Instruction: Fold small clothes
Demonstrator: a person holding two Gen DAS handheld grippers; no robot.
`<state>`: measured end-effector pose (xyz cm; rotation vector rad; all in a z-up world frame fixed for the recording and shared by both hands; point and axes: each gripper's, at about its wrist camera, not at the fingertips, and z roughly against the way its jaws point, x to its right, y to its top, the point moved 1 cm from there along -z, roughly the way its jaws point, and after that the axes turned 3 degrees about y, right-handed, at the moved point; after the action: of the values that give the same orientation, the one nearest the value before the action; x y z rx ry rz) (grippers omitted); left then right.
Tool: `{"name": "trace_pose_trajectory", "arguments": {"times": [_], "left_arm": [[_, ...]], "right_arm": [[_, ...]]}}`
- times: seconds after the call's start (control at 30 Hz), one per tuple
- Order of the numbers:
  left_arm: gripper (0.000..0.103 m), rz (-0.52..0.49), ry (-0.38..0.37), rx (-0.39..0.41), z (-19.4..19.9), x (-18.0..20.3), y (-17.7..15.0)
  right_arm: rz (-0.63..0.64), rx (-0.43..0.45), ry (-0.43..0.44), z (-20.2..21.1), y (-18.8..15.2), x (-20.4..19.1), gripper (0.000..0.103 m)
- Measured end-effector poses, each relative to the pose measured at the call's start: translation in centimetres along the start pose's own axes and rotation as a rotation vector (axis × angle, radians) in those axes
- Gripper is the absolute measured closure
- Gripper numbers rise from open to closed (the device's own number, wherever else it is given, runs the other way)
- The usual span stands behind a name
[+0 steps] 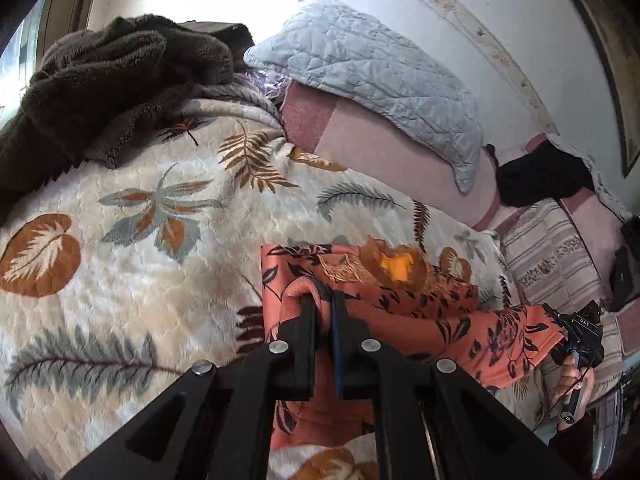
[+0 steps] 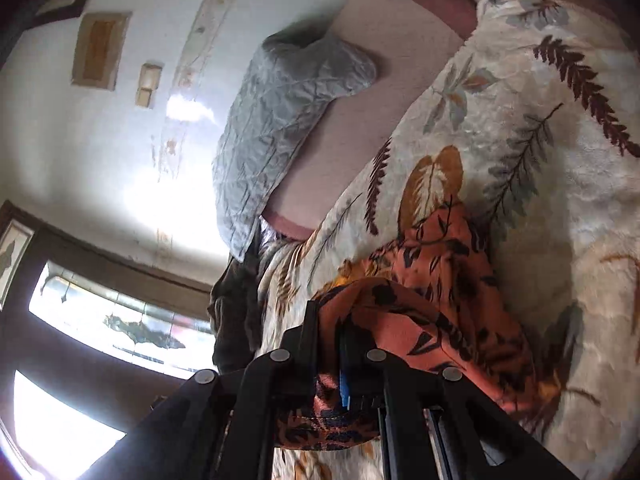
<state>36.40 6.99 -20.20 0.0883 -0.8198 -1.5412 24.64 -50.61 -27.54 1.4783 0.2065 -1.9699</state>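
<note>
The thin, smooth orange garment printed with black leaves and flowers lies partly lifted over the bed, stretched between the two tools: the left gripper has its black jaws pressed together on a rolled pink-orange edge of the cloth, and the right gripper has its jaws clamped on another bunched edge, the fabric draping down and away from its tips toward the bed. In the left wrist view the garment runs from the left gripper's tips off to the right, where the other tool's black body carries small white lettering that seems to read "DAS", too small to be sure, and a hand grips its handle. A frayed patch with a bright yellow-orange area sits on the cloth just ahead of the left tips. Beneath the garment spreads a plush, quilted cream bedspread with rust, grey-green and maroon leaf and fern prints. Farther ahead of the left gripper lies a crinkled, stitched pale blue quilted pillow on a pink sheet, and ahead to the left a shaggy dark brown fleece blanket is heaped. A striped beige woven cloth lies off to the right.
</note>
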Motion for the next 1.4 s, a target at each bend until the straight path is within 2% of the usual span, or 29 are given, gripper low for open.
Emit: {"name": "trace_pose_trajectory", "arguments": {"times": [0.17,0.23,0.27,0.37,0.4,0.43,0.47,0.5,0.53,0.57,0.67,0.73,0.8,0.83,0.93,1.0,1.1,1.17,1.23,1.3,1.4], "left_arm": [[0.094,0.126,0.034,-0.079,-8.6,-2.6,1.8],[0.094,0.209,0.011,-0.092,-10.3,-4.0,1.7],[0.093,0.248,-0.014,-0.091,-10.7,-4.6,1.5],[0.093,0.339,-0.104,-0.037,-10.4,-6.4,1.2],[0.092,0.364,-0.114,-0.003,-9.8,-6.9,1.2],[0.086,0.39,-0.102,0.046,-9.0,-7.6,1.1],[0.076,0.426,-0.088,0.097,-8.1,-8.3,1.0],[0.071,0.476,-0.069,0.142,-7.1,-8.9,0.8],[0.069,0.518,-0.039,0.177,-6.0,-9.3,0.5],[0.069,0.523,-0.002,0.19,-5.0,-9.1,0.2],[0.068,0.402,0.086,0.169,-2.7,-6.2,-1.4],[0.068,0.264,0.162,0.111,-2.3,-3.4,-3.1],[0.068,0.145,0.245,0.077,-2.6,-1.2,-4.8],[0.068,0.101,0.276,0.052,-3.0,-0.6,-5.6],[0.068,0.033,0.341,-0.052,-5.1,-0.8,-7.2],[0.069,0.018,0.341,-0.061,-6.0,-1.0,-7.1],[0.069,-0.049,0.346,-0.1,-8.1,-0.5,-5.4],[0.069,-0.086,0.363,-0.098,-9.5,0.3,-3.7],[0.069,-0.062,0.346,-0.084,-10.7,0.2,-1.6],[0.069,0.006,0.307,-0.04,-11.5,-0.7,0.4],[0.069,0.162,0.226,0.1,-11.1,-2.3,2.4]], "right_arm": [[-0.224,0.041,-0.009,-6.6,3.7,8.1,0.091],[-0.312,0.024,0.0,-8.4,4.4,10.8,0.09],[-0.338,0.025,0.033,-8.8,4.6,11.7,0.09],[-0.323,0.046,0.109,-8.6,4.8,12.6,0.086],[-0.304,0.058,0.122,-8.2,4.6,12.5,0.083],[-0.298,0.082,0.115,-7.5,4.6,12.5,0.078],[-0.305,0.111,0.106,-6.6,4.8,12.6,0.059],[-0.311,0.143,0.111,-5.6,4.9,12.6,0.026],[-0.306,0.193,0.109,-4.3,4.7,12.4,0.017],[-0.28,0.231,0.082,-3.2,4.5,11.8,0.017],[-0.156,0.168,-0.016,-2.0,3.4,8.8,0.02],[-0.038,0.11,-0.124,-1.7,1.7,6.4,0.036],[0.096,0.058,-0.23,-1.8,-0.4,4.7,0.061],[0.146,0.036,-0.275,-2.1,-1.3,4.1,0.066],[0.223,-0.032,-0.378,-4.1,-2.9,3.7,0.067],[0.293,-0.057,-0.451,-5.6,-3.4,3.6,0.068],[0.363,-0.082,-0.517,-8.1,-2.8,3.7,0.068],[0.378,-0.075,-0.522,-9.6,-1.5,3.5,0.068],[0.377,-0.048,-0.5,-10.9,0.4,3.3,0.068],[0.345,0.001,-0.436,-11.6,2.5,3.2,0.068],[0.265,0.104,-0.325,-11.7,5.0,2.7,0.068]]}}
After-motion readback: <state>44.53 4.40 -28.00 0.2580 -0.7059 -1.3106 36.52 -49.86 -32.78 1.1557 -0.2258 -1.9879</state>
